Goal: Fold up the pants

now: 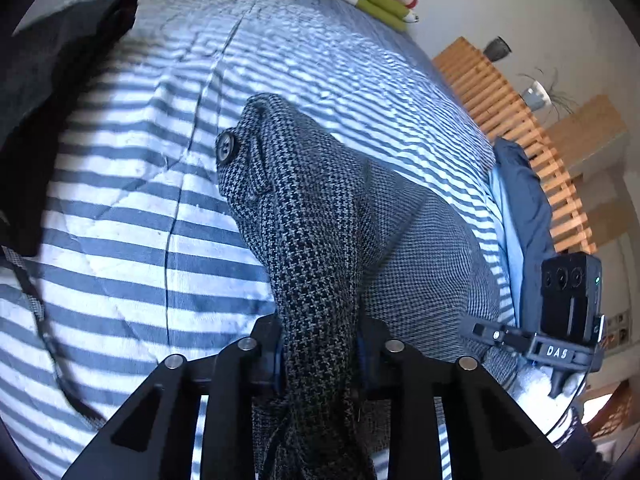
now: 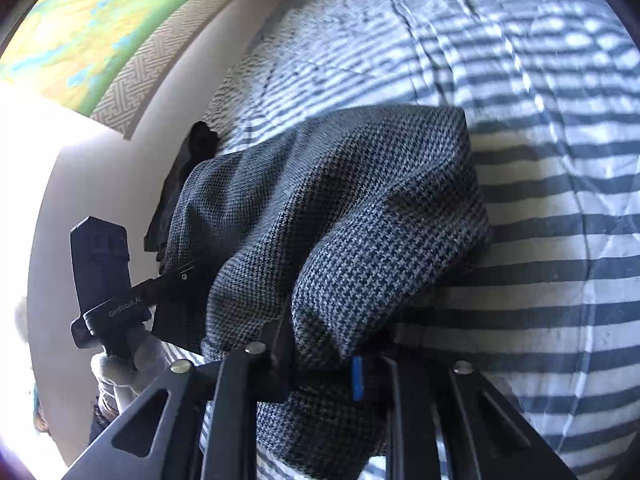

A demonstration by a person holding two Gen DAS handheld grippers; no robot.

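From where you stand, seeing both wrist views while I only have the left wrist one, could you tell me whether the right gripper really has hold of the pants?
Observer: Yes. In the right wrist view the right gripper is shut on a bunched fold of the houndstooth pants.
Operator: Thank you. Is anything lying beyond the pants on that side?
Observer: A dark garment lies on the striped bedcover, against the wall behind the pants.
Operator: And what is on that wall, please?
Observer: A green and yellow map-like picture hangs there, above a bright glare.
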